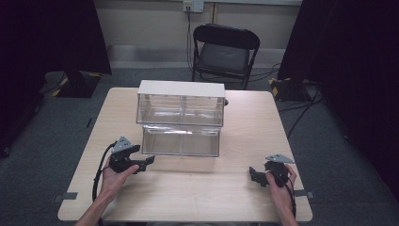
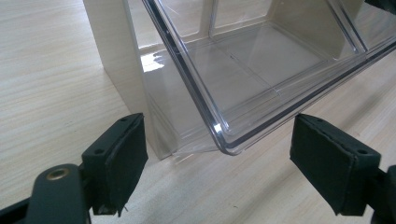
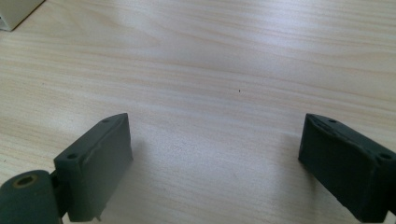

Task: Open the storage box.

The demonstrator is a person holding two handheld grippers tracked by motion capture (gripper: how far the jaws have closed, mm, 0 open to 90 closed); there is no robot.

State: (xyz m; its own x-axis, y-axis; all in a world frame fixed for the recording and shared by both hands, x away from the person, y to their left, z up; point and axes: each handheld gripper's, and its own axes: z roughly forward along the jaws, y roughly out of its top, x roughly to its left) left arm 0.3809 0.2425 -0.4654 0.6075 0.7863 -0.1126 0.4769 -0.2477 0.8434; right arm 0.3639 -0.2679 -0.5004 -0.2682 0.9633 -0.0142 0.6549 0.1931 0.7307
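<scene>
Big pale wooden desk [image 1: 244, 188], with a black folding chair [image 1: 225, 51] on the far side. In the middle of the desk, a clear drawer box [image 1: 181, 100] with a white top. Lower drawer [image 1: 181, 140] pulled out toward the near side, see-through and with nothing inside.

Left gripper [image 1: 147, 161] at the drawer's near left corner — jaws wide apart, gripping nothing. Right gripper [image 1: 253, 175] well off to the right, low over bare desk, jaws spread too, holding nothing.

Step in hand, most likely: getting the left gripper lined up on the pulled-out drawer. Next move probably needs a small push forward so the jaws sit on either side of the drawer's front wall, then a soft squeeze — clear plastic looks slippery.

High view gives the whole box and both hands. Left gripper view gets up close: the drawer's rounded corner [image 2: 224, 140] between the jaws, not touching, and a divider inside. Right gripper view has wood grain and a tiny bit of the box's corner [image 3: 14, 11] at the far left.
</scene>
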